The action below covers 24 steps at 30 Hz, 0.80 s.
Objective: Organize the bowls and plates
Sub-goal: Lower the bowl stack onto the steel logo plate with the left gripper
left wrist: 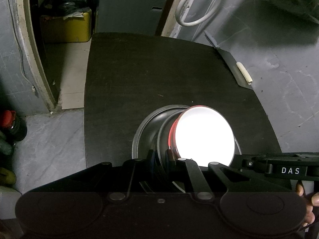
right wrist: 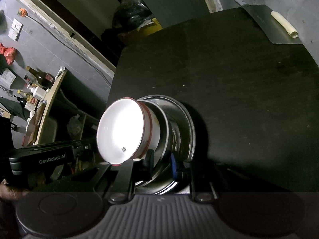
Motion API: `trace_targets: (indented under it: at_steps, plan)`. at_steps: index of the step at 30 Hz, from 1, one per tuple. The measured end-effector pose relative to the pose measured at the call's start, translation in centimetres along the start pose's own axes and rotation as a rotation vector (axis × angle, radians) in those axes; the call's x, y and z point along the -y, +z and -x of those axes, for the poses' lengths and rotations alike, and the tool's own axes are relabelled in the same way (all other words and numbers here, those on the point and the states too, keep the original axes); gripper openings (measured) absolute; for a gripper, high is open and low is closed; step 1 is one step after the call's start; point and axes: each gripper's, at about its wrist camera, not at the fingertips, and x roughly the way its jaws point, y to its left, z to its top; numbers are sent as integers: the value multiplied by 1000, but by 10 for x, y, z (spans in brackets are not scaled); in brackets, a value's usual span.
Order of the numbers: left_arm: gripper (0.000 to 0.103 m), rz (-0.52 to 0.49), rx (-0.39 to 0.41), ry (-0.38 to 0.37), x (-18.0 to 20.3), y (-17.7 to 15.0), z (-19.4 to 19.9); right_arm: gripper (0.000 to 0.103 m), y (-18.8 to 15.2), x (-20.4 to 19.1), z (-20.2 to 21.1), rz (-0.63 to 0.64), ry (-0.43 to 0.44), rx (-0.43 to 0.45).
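in the left wrist view, starting at the left edge of the frame, a red-capped dark bottle (left wrist: 12, 125) stands on the grey floor, and above it in the upper left a yellow bin (left wrist: 66, 27) lined with a black bag sits in a doorway. the dark table (left wrist: 159, 75) fills the centre of the frame. at lower centre, the stacked dishes rest tilted: a steel plate (left wrist: 143, 131) on the left, a steel bowl (left wrist: 165, 139) nested against it, and a white bowl with red rim (left wrist: 203, 135) on the right, its inside washed out by glare. the left gripper (left wrist: 160, 157) is clenched on the rim of the steel bowl at the bottom of the stack, one finger on each side of the wall. at the lower right of the frame, the right gripper (left wrist: 279, 169) lies level beside the stack, with a hand (left wrist: 307, 205) partly visible below it. a white tube (left wrist: 244, 72) lies on a dark sheet at the table's right edge. in the right wrist view, shelves with bottles (right wrist: 35, 87) occupy the left side, and the left gripper body enters from the lower left toward the white bowl. the white bowl sits left of centre, the steel bowl and steel plate to its right, all over the table. the right gripper (right wrist: 161, 162) grasps the steel rims at the bottom of the stack; whether its pads hold the bowl, the plate, or both is not clear from this angle. the white tube appears at upper right.
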Motion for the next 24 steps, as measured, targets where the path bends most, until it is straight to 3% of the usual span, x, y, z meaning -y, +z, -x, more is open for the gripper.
trace_targets:
  at_steps: [24]
  plan:
    - [9,17,-1,17,-1,-1,-6,20,-1,-2,-5,8,-10,-3]
